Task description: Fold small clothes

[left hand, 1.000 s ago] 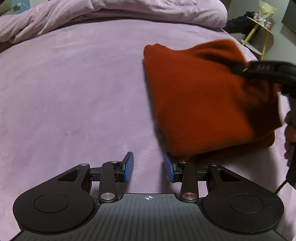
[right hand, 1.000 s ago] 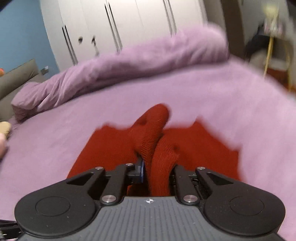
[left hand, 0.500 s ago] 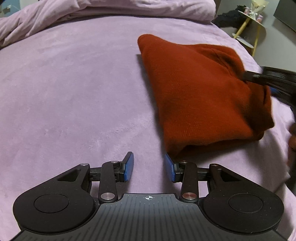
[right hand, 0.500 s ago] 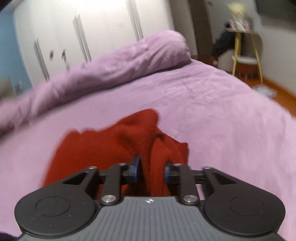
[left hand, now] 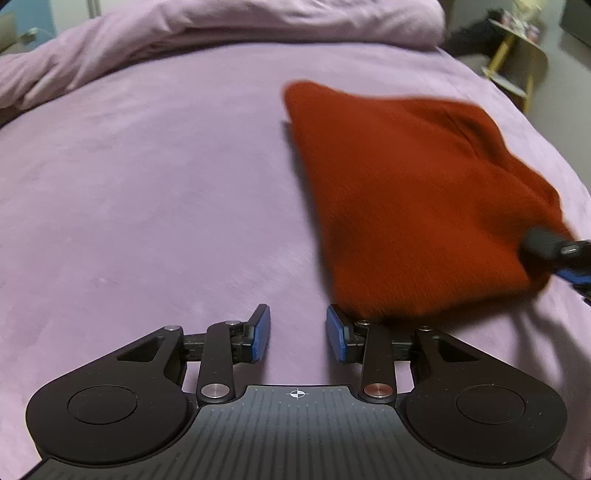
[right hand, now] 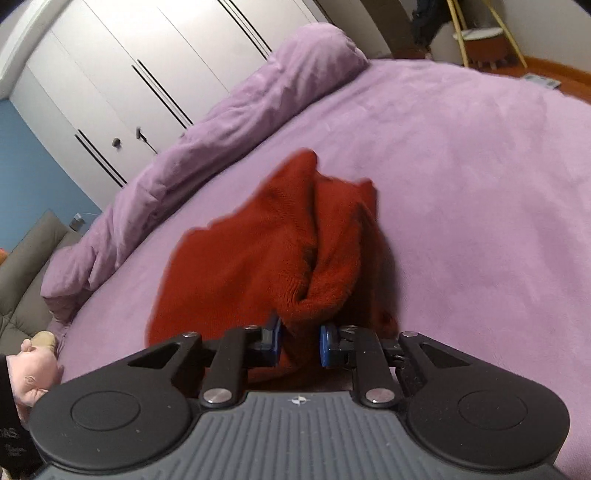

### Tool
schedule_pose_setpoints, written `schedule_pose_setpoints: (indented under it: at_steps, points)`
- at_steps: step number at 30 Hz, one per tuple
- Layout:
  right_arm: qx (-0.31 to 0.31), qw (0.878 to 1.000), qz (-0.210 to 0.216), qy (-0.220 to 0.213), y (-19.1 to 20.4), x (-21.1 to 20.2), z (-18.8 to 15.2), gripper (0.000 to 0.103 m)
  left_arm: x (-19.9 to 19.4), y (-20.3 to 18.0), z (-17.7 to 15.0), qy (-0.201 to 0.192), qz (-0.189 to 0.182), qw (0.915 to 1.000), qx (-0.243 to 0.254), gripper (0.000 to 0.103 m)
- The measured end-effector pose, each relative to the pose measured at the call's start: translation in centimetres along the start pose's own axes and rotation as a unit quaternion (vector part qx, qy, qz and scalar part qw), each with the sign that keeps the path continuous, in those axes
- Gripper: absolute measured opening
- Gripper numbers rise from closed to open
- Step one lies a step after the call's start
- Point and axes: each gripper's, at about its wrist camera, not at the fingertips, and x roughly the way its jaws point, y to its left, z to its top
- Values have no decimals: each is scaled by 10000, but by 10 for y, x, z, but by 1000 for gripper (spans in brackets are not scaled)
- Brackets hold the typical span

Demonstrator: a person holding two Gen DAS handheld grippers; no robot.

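A rust-red knitted garment (left hand: 406, 192) lies folded on the purple bed cover (left hand: 147, 203), right of centre in the left wrist view. My left gripper (left hand: 297, 325) hovers over bare cover just left of the garment's near corner. Its jaws are closing with nothing between the blue pads. My right gripper (right hand: 300, 339) has a bunched edge of the garment (right hand: 240, 266) between its pads, and its jaws are closing on it. In the left wrist view the right gripper (left hand: 554, 258) sits at the garment's right corner, blurred.
A rolled purple duvet (left hand: 221, 29) runs along the far side of the bed. A yellow side table (left hand: 517, 48) stands off the far right corner. White wardrobe doors (right hand: 129, 74) and a grey sofa (right hand: 26, 266) lie beyond. A hand (right hand: 33, 369) shows at the lower left.
The right gripper rolled and swept along the garment's right side toward its near corner, loosening briefly then tightening on the cloth. The upper layer now lies flatter. The left gripper shifted only slightly.
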Motion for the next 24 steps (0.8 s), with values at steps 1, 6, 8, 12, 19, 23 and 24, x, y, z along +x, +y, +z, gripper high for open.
schedule_pose_setpoints:
  at_steps: [1,6,8,12,19,23,24]
  points:
    - [513,9978,431,-20,-11,-2,4,16,-2,3,2,-92,126,9999,7,38]
    - [581,9968,-540,36,-43,-1,1,16,-3,25,12,-119,278,9991,-304,38]
    - [256,9970,-722,80,-42,2,-3,16,-5,34,13,-59,192,9988,-436,38]
    - [-354,9942,-1002,188,-21,1,3,24,-16,48,11,-36,-127,9975,-688,39]
    - [-1298,9776,-1569,-536,9,-33,16,37,-23,41,20,-57,-410,9975,-574,43]
    - [-1807,9776,-1057,-217,26,-3,24,31,-20,16,35,-139,-490,9971,-570,43]
    - [-2011,9733,-1091,-160,31,7,24,25,-20,10,39,-207,-489,9970,-562,43]
